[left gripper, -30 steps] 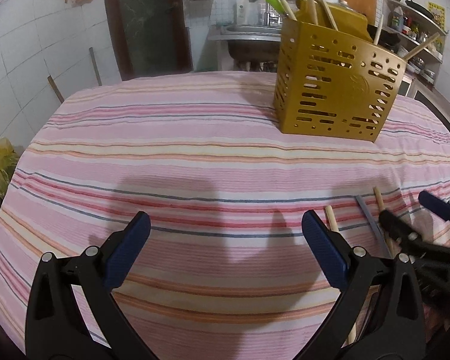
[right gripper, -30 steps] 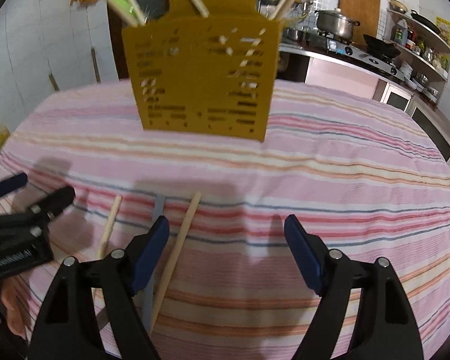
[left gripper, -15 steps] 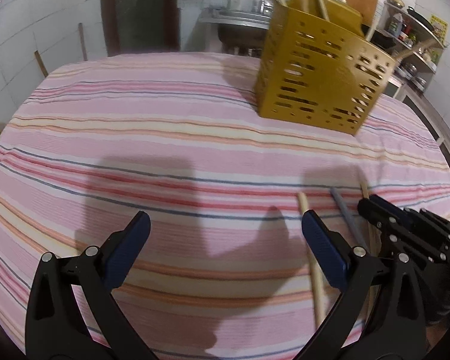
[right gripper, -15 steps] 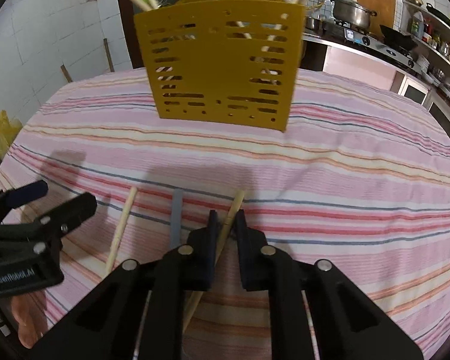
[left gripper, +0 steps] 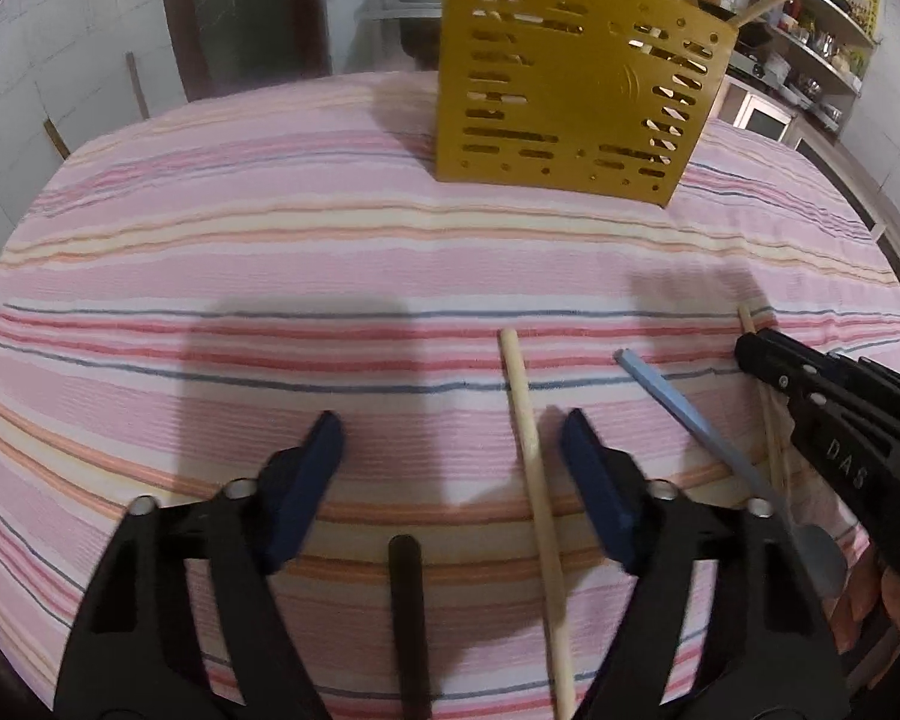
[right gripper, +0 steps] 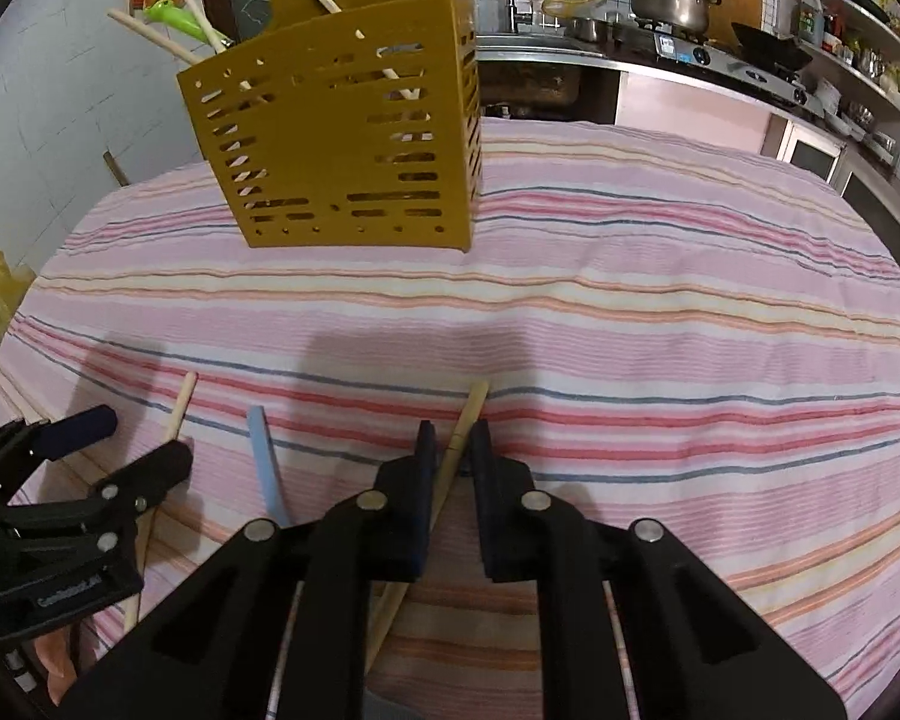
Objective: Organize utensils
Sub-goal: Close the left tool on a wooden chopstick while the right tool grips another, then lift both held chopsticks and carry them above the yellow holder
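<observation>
A mustard-yellow slotted utensil holder [left gripper: 576,84] [right gripper: 342,144] stands at the far side of the striped tablecloth, with several sticks in it. My right gripper [right gripper: 453,438] is shut on a wooden chopstick [right gripper: 468,420] that slants across the cloth; it also shows at the right of the left wrist view [left gripper: 768,372]. A blue spoon handle [right gripper: 265,462] [left gripper: 684,414] and another wooden stick [left gripper: 528,438] [right gripper: 180,414] lie to its left. My left gripper [left gripper: 450,438] is open, its jaws either side of that wooden stick's near part.
The pink striped tablecloth [left gripper: 270,252] covers the whole table. Behind it are a tiled wall, a dark door, and a kitchen counter with a steel pot [right gripper: 669,0] and shelves on the right.
My right gripper closed on the wooden chopstick. My left gripper moved right and forward over the other wooden stick and its jaws narrowed a little, still open.
</observation>
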A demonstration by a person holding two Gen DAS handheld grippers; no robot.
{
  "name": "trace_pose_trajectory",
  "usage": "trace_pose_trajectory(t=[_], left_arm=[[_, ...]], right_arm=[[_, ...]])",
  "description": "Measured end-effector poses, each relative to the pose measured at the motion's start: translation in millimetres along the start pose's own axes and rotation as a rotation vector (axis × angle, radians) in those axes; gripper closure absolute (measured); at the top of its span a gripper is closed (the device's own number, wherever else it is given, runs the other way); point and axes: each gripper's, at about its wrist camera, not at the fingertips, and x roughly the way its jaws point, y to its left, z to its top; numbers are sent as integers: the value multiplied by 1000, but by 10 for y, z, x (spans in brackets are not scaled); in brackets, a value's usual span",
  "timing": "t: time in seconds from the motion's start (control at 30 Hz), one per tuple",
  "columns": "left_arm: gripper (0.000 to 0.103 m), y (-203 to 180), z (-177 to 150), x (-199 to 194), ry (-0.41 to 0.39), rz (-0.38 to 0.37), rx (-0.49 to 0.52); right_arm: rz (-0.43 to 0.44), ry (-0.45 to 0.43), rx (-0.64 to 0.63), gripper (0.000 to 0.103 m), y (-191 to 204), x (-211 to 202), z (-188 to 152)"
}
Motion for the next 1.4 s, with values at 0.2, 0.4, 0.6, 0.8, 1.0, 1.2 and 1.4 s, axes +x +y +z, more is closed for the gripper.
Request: trace_pose_trajectory(t=[0.2,0.4,0.6,0.8,1.0,1.2,1.4], left_arm=[[71,-127,113,56,22,25,19],[96,-126,187,82,11,23,4],[98,-73,145,57,-32,12,6],[98,9,115,-157,-106,-2,-8],[99,133,134,-451,-212,-6,-39],[99,193,149,-735,-314,-9,-52],[99,232,147,-991,-404,-14,-53]], right_arm=[[-15,-9,3,91,39,23,7],[-12,-23,27,92,27,-7,-3],[-23,-52,21,92,78,-66,-11],[-31,-102,8,93,140,-183,-7],[-36,-175,13,94,146,-364,16],[-22,-278,35,95,128,-618,35],[-16,-367,40,96,144,-848,49]])
